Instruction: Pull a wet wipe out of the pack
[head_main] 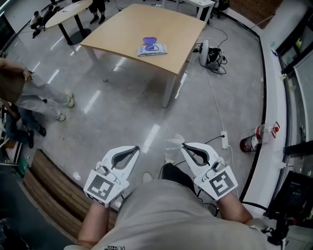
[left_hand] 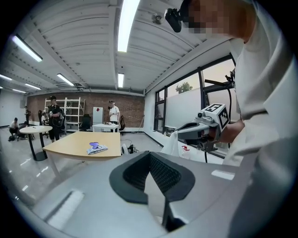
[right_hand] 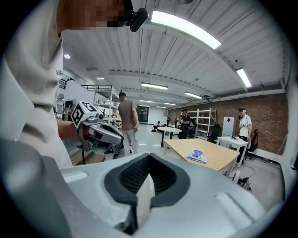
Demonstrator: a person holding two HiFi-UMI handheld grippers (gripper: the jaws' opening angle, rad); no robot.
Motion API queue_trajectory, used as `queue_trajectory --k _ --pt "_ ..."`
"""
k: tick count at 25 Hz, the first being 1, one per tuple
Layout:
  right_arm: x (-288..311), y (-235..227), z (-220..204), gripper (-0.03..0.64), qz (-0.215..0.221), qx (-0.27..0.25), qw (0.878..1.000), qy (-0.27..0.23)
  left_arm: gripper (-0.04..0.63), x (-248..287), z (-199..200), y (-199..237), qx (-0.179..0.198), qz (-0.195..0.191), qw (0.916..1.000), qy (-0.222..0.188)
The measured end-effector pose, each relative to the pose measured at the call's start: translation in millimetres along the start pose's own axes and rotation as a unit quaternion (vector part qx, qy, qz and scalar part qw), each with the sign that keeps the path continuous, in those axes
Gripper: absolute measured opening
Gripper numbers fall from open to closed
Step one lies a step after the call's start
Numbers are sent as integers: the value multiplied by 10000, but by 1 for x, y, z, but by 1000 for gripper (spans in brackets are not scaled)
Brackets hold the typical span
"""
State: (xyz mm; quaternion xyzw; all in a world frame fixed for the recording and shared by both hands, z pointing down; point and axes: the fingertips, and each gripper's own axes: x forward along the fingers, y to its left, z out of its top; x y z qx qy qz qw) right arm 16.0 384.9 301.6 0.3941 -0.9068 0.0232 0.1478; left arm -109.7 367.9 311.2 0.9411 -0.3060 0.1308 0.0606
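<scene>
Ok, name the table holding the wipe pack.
The large wooden table on white legs; the pack lies on it. The oval table and white table stand farther off.

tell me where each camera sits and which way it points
Head view: on the person's head, facing steeply down at the floor and a far table; shows torso, forearms, left gripper and right gripper.
Left gripper view: on the left gripper, facing along its jaws toward the table; shows the right gripper holding a wipe.
Right gripper view: on the right gripper, along jaws shut on the wipe; shows the left gripper.
Shared: all three show the table with the pack on it.
</scene>
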Motion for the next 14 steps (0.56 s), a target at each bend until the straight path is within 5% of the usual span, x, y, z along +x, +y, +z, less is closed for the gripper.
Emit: queue_trajectory --k 6,14 --pt "-20 54 -2 3 217 10 9994 252 6 -52 0 -29 -17 144 9998 -169" --pt "-27 84 12 3 463 -346 9981 -225 6 -63 -11 -53 65 215 9996 -161"
